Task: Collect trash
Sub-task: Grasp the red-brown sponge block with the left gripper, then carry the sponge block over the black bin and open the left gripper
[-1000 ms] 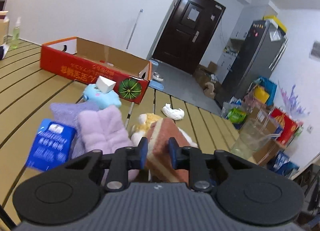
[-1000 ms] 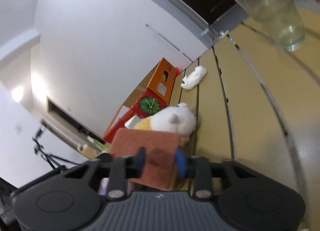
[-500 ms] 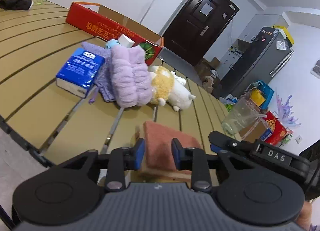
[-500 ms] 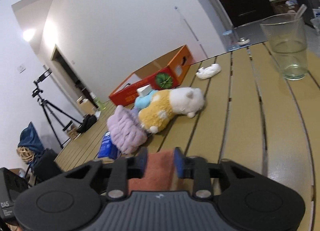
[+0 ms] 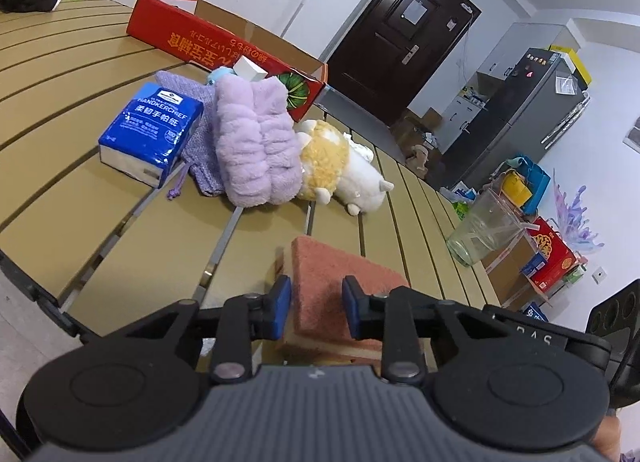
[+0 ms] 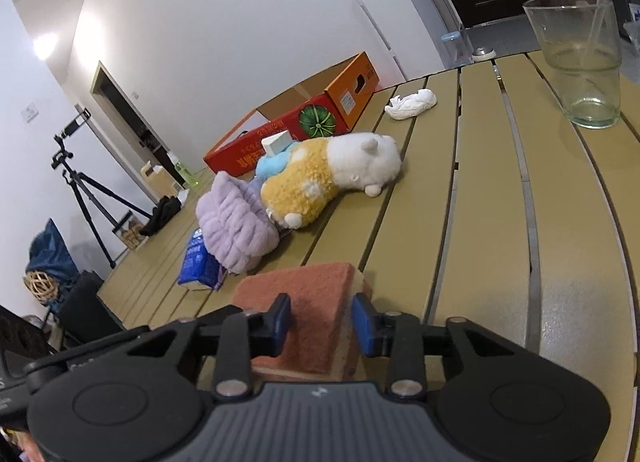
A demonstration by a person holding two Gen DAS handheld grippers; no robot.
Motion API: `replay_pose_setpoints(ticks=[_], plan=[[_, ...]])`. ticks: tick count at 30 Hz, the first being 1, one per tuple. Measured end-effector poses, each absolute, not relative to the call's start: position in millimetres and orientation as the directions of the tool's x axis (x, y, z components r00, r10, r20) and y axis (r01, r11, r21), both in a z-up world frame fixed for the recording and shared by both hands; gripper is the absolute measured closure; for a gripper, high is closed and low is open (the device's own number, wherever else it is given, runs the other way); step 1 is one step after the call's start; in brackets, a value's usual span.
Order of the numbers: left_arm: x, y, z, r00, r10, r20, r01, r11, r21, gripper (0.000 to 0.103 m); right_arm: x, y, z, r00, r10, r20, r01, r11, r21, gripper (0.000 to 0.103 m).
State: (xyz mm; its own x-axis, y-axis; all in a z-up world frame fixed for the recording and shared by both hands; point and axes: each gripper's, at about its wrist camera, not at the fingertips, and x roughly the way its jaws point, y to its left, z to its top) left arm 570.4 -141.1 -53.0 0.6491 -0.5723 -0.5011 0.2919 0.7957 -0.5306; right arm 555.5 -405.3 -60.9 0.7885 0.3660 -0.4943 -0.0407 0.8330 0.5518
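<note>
Left wrist view shows our left hand-held gripper (image 5: 314, 308) and right hand-held gripper (image 6: 320, 320) both narrowed around the sponge (image 5: 340, 282) near the table (image 5: 80, 189) edge, well short of the crumpled tissue (image 6: 412, 103), so we judge releasing the sponge first wise.

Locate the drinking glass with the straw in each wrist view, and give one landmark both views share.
Left wrist: drinking glass at right of centre, near the table's far edge.
Right wrist: drinking glass at upper right, upright on the slats.
Shared landmark: yellow-and-white plush toy, lying mid-table beside the purple fluffy item.
</note>
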Motion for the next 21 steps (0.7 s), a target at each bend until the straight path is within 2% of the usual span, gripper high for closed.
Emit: replay_pose_setpoints(ticks=[10,21], plan=[[515.5,-68.9,-32.3,0.747,-0.475,-0.465,0.241,0.846,-0.476,0.076,541.6,-332.7,-38.6,0.768,0.481,-0.423,-0.242,0.829,0.504,0.076],[461.8,24.3,-63.7,0.776,-0.381,-0.502,0.101,0.862,-0.497,0.076,524.6,-228.0,-55.7,0.646,0.582,-0.494,-0.398,0.809,0.432,0.077]])
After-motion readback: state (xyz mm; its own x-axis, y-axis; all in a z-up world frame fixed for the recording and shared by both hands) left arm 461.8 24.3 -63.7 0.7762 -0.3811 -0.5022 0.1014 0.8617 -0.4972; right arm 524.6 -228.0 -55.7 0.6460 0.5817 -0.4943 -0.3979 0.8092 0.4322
